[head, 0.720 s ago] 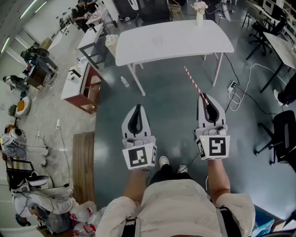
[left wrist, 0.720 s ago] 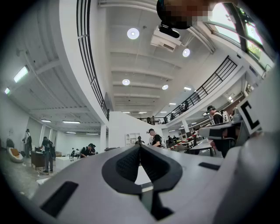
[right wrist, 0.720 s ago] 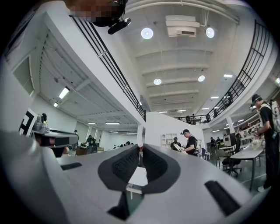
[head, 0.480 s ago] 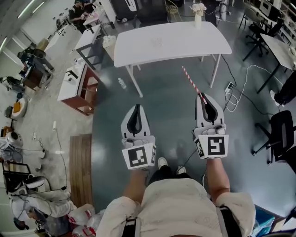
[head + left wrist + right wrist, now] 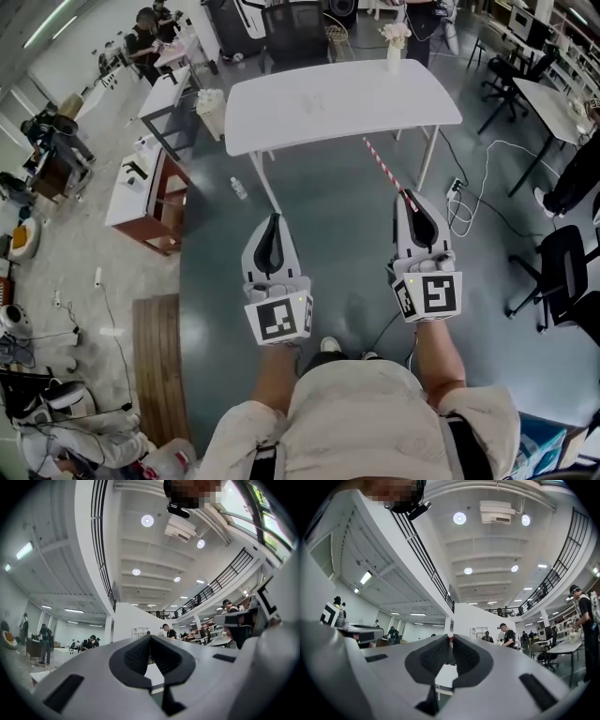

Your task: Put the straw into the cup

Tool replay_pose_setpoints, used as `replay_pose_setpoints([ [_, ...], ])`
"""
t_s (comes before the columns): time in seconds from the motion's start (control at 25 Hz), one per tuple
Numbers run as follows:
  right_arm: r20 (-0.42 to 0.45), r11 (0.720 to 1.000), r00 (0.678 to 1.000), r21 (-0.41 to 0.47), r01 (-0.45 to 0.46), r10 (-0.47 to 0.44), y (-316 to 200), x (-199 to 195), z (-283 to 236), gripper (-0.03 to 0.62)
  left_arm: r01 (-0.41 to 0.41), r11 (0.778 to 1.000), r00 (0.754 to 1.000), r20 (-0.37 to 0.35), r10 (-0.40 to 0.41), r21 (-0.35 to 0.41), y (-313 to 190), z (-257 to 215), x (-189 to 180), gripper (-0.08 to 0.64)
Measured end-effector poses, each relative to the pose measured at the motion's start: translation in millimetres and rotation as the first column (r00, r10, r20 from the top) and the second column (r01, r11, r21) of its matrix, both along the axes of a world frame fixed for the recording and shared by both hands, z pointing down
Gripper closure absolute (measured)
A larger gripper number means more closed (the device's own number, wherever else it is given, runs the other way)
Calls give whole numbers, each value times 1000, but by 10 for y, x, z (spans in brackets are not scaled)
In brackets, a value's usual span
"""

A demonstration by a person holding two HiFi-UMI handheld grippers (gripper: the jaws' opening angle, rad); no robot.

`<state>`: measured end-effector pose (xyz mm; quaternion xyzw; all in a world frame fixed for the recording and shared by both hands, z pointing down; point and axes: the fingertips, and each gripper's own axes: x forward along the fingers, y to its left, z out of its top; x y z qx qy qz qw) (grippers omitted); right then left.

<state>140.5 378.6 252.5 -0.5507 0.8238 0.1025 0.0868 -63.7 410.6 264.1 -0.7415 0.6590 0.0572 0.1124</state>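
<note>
Red-and-white striped straw [image 5: 385, 171] is clamped by its near end in the right tool [image 5: 412, 198], pads squeezed tight on it. The rest sticks out forward and up over the dark grey floor [image 5: 323, 220]. In the head view its far tip ends just short of the white rounded worktop [image 5: 309, 103]. The right gripper view shows only a stub of the straw [image 5: 450, 636] poking out at the tool's tips [image 5: 451, 640]. The left tool [image 5: 273, 219] is held alongside, clenched on nothing, pads pressed together [image 5: 149, 638]. A small pale container [image 5: 395, 42] is parked at the worktop's far edge, well apart from the straw.
</note>
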Motion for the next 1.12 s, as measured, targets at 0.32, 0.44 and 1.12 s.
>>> replay_pose_setpoints([
  [0.32, 14, 999, 1000, 35, 1, -2, -138, -404, -59, 571, 0, 1000, 1000, -27, 0, 3, -152, 73, -452, 554],
  [0.44, 21, 998, 999, 32, 48, -49, -184, -602, -52, 571, 14, 1000, 999, -38, -14, 0, -183, 84, -627, 554],
  [1.12, 11, 998, 998, 25, 61, -61, -1399, -621, 188, 571, 36, 998, 999, -11, -36, -45, -1299, 253, -637, 554],
])
